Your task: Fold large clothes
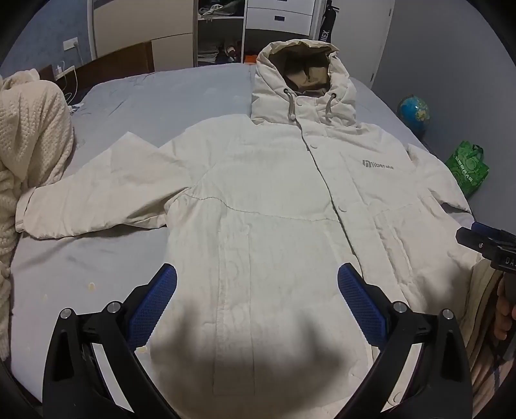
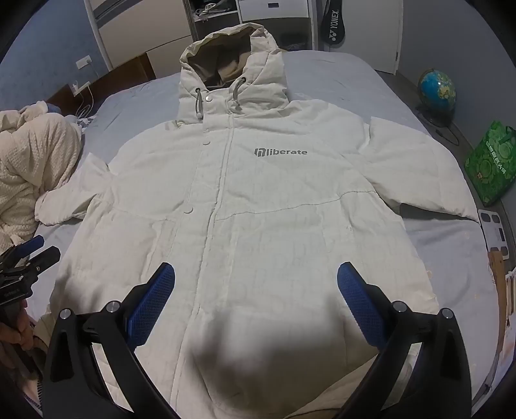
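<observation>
A large cream hooded jacket (image 1: 267,193) lies flat, front up, on a bed with a grey sheet (image 1: 154,93). Its sleeves spread to both sides and the hood points to the far end. It also shows in the right wrist view (image 2: 258,199) with a grey "liberate" logo (image 2: 280,152). My left gripper (image 1: 257,283) is open and empty above the jacket's lower hem. My right gripper (image 2: 256,283) is open and empty above the lower hem too. The right gripper shows at the left wrist view's right edge (image 1: 483,240); the left one at the right wrist view's left edge (image 2: 29,254).
A cream knitted blanket (image 1: 29,135) is heaped at the bed's left side. A globe (image 2: 437,92) and a green bag (image 2: 491,164) stand on the floor to the right. Shelves and drawers (image 1: 258,19) stand beyond the bed's far end.
</observation>
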A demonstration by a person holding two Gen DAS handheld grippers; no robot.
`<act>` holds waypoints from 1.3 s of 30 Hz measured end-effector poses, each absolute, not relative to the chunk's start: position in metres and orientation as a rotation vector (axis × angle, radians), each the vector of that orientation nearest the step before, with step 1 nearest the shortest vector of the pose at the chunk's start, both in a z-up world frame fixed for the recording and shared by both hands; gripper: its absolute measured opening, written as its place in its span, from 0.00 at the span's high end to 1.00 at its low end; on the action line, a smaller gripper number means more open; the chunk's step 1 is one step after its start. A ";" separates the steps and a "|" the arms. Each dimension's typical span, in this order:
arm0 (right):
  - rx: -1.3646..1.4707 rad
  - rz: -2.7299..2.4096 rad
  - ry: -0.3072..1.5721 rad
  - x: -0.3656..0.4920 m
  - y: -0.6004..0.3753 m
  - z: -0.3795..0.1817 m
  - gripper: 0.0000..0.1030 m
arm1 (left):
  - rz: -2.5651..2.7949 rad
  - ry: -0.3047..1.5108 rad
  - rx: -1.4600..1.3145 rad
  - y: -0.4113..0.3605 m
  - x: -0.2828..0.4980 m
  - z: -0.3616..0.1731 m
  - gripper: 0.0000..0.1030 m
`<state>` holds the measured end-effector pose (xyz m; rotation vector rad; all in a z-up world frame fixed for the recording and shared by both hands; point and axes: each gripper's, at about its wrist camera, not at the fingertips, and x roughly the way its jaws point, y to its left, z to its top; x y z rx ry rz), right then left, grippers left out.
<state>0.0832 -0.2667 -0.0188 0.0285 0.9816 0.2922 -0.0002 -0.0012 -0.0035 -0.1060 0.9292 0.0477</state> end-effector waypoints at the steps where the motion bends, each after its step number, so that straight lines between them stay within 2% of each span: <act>1: 0.030 0.291 0.981 0.083 -0.267 -0.019 0.06 | 0.049 0.929 -0.105 -0.001 0.000 -0.004 0.07; 39: 0.028 0.291 0.982 0.084 -0.267 -0.019 0.06 | 0.052 0.940 -0.103 -0.001 -0.002 -0.006 0.07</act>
